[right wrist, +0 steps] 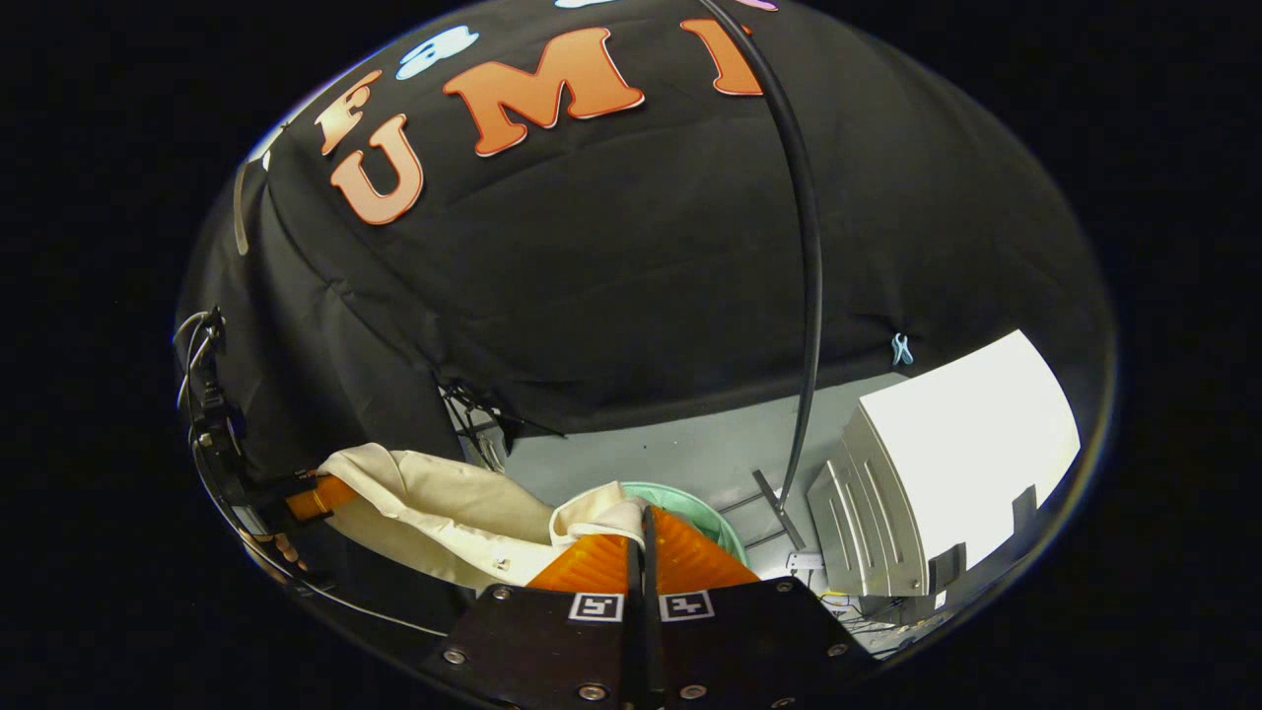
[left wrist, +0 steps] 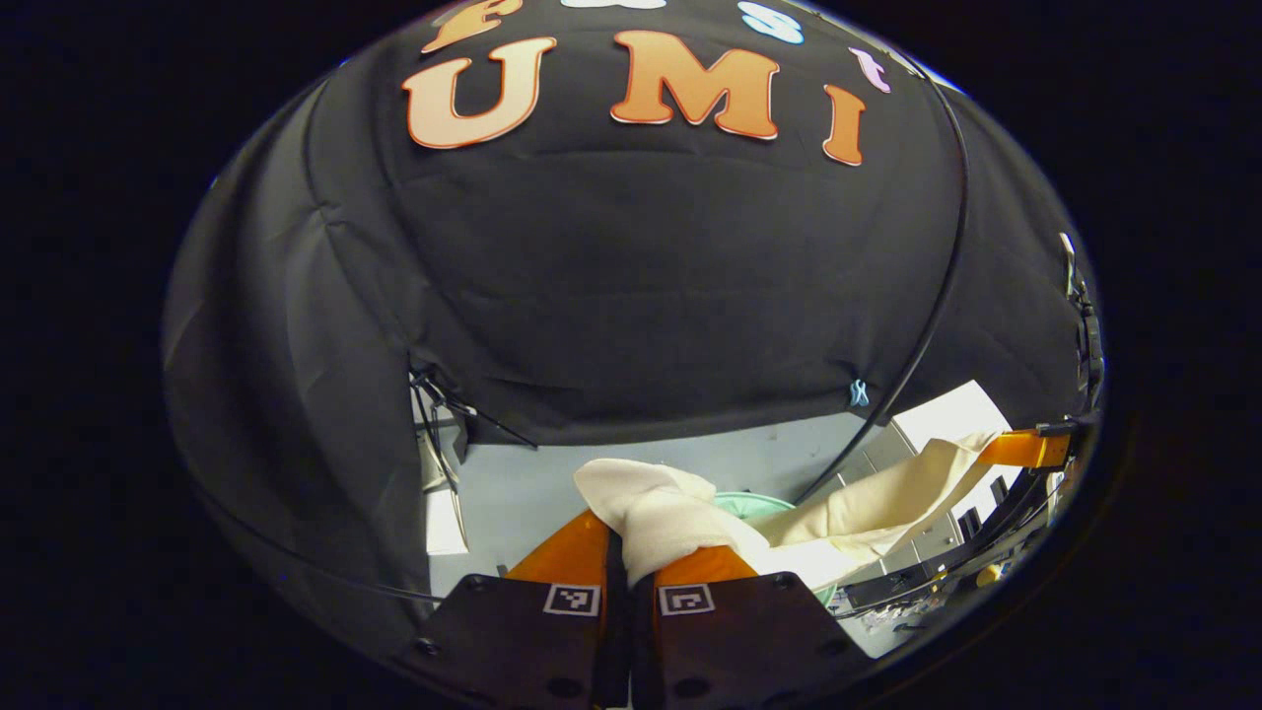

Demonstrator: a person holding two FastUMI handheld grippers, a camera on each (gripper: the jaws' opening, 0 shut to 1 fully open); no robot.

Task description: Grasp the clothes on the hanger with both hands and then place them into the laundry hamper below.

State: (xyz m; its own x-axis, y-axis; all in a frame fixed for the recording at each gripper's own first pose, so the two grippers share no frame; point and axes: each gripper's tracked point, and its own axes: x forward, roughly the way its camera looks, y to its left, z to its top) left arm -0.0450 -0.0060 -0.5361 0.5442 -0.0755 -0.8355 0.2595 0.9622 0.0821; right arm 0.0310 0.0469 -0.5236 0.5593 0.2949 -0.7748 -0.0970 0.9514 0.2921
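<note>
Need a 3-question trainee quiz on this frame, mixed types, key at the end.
1. True or false: both grippers are shut on the cream garment.
2. The green hamper lies: A) below the garment, B) on the white cabinet, C) beside the black pole.
3. What hangs stretched between the left gripper and right gripper?

Key: 1 true; 2 A; 3 the cream garment.

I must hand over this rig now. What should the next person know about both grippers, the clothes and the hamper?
Left gripper: shut on one end of the cream garment.
Right gripper: shut on the other end of it.
The cloth hangs stretched between both, off the hanger.
Green laundry hamper: below, behind the fingers.
Done: garment grasped with both.
Left: lower it into the hamper, open both.
</note>
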